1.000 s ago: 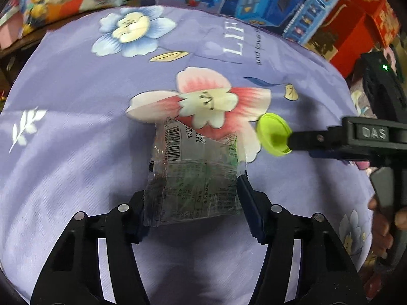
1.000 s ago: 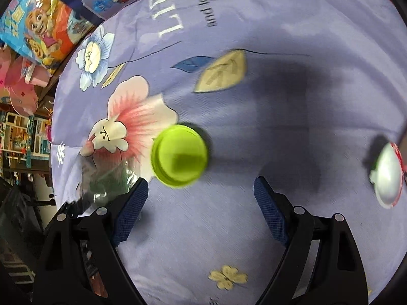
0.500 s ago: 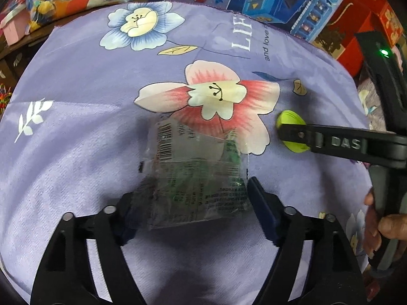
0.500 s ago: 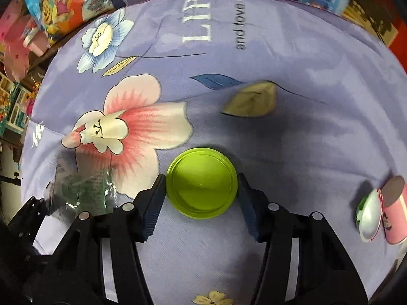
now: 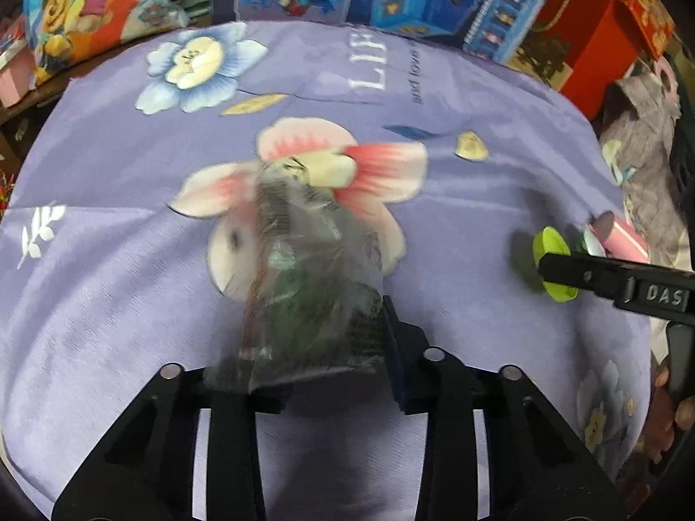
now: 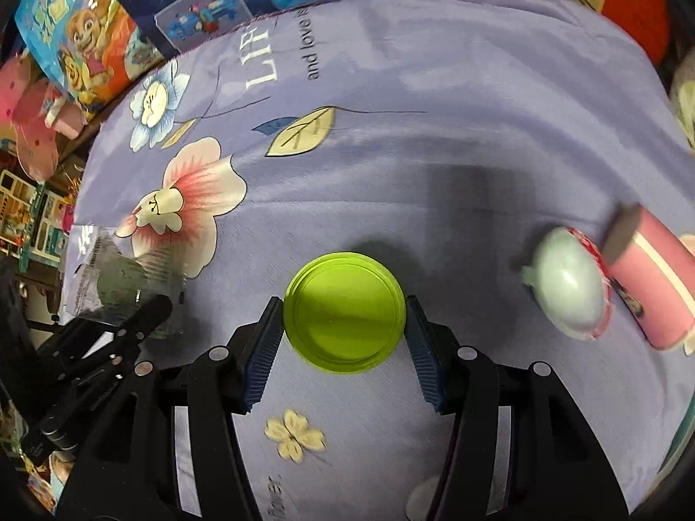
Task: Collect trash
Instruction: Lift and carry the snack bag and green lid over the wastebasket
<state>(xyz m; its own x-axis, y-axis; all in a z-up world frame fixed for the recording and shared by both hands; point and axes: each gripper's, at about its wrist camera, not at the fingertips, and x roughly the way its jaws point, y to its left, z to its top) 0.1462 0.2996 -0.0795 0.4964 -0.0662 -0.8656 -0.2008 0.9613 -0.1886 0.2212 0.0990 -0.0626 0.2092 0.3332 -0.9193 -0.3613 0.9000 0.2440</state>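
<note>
Left wrist view: my left claw [image 5: 321, 347] is closing, its fingers bunching the clear plastic wrapper [image 5: 304, 278] that lay flat a second ago. Over on the right, my right claw [image 6: 345, 338] has gone from wide open to clamped on both sides of the lime green lid [image 6: 345, 312], which looks raised off the purple flowered cloth [image 6: 434, 130]. So that's two bits of trash in hand, I'd say. Left to grab: a pale blue foil lid [image 6: 564, 286] touching a pink cup [image 6: 651, 278] on its side, just beside the right claw. Nothing's blocking, no bin in sight.
</note>
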